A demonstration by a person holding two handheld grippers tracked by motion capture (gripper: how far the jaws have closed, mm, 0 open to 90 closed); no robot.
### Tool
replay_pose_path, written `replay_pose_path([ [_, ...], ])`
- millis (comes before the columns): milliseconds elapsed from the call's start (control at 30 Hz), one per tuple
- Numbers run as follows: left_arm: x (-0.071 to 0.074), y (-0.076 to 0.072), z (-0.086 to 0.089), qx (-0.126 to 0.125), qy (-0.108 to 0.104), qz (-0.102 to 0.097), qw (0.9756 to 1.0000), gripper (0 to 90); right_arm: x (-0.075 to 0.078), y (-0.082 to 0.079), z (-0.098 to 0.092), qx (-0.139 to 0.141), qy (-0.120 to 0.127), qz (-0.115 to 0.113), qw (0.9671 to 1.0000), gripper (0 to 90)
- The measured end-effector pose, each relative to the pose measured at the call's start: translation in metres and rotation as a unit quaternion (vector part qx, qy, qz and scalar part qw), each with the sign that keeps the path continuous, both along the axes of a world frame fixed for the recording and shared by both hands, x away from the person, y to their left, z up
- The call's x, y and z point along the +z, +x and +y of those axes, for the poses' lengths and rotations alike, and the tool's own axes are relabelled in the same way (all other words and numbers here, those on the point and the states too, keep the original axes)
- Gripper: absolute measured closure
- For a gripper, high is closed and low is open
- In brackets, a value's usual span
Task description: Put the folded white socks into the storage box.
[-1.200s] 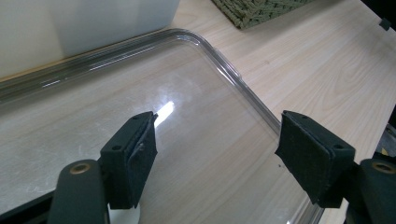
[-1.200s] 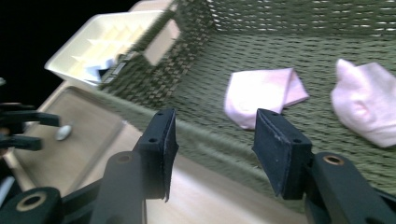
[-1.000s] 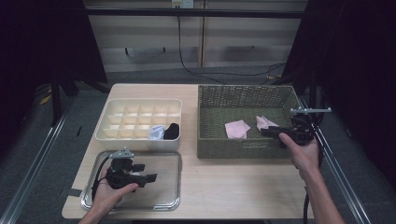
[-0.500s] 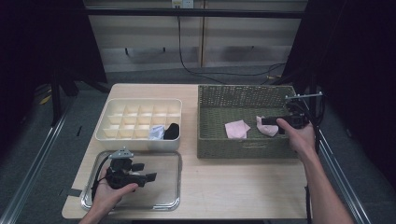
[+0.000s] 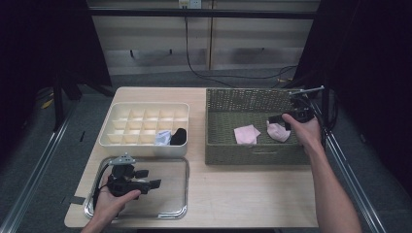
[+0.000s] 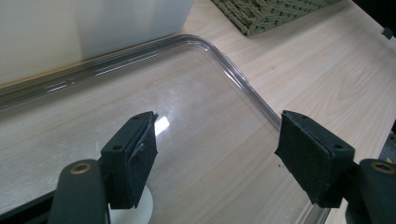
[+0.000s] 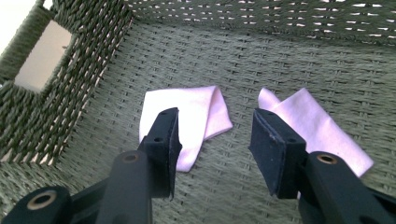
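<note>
Just below right tool (image 7: 212, 149): pink cloths (image 7: 187, 123).

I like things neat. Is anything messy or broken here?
Nothing is broken or spilled. The two pink cloths in the woven basket lie loosely folded and a bit crooked. The divided box and clear tray sit straight.

Right gripper (image 5: 275, 118) jaws partly hide pink cloth (image 5: 279, 132).

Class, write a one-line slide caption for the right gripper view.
Open right gripper poised above two folded pink cloths inside a green woven basket.
</note>
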State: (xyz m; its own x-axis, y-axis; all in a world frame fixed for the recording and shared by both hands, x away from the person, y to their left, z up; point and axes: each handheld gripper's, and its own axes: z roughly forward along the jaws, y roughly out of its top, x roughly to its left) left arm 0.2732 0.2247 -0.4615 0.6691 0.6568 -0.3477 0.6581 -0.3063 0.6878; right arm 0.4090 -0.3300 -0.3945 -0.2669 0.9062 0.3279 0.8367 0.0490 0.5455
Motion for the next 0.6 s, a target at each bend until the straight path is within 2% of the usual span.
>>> replay_pose_path([
  [133,-0.001,0.0,0.001,0.0,-0.005,0.003,1.0,25.6,-0.003,0.008,-0.003,-0.017,-0.01,0.007,0.9998,52.4],
  [233,-0.001,0.0,0.002,0.0,-0.008,0.006,1.0,23.6,-0.005,0.014,-0.004,-0.021,-0.001,0.011,0.9997,52.6],
  [300,-0.001,0.001,0.003,0.006,-0.016,0.01,0.9998,23.0,-0.007,0.019,-0.003,-0.02,-0.007,0.013,0.9997,52.6],
  [367,0.0,0.0,0.004,0.012,-0.012,0.006,0.9998,23.0,-0.011,0.023,-0.002,-0.022,-0.007,0.016,0.9996,52.4],
  [433,0.0,0.001,0.006,0.012,-0.013,0.004,0.9998,23.0,-0.018,0.027,-0.001,-0.023,-0.024,0.025,0.9991,53.4],
  [467,0.0,0.001,0.006,0.015,-0.014,0.004,0.9998,23.0,-0.02,0.029,0.0,-0.024,-0.024,0.035,0.9988,53.4],
  [600,0.0,0.002,0.006,0.014,-0.013,0.006,0.9998,23.0,-0.023,0.036,0.0,-0.023,-0.034,0.034,0.9986,53.2],
])
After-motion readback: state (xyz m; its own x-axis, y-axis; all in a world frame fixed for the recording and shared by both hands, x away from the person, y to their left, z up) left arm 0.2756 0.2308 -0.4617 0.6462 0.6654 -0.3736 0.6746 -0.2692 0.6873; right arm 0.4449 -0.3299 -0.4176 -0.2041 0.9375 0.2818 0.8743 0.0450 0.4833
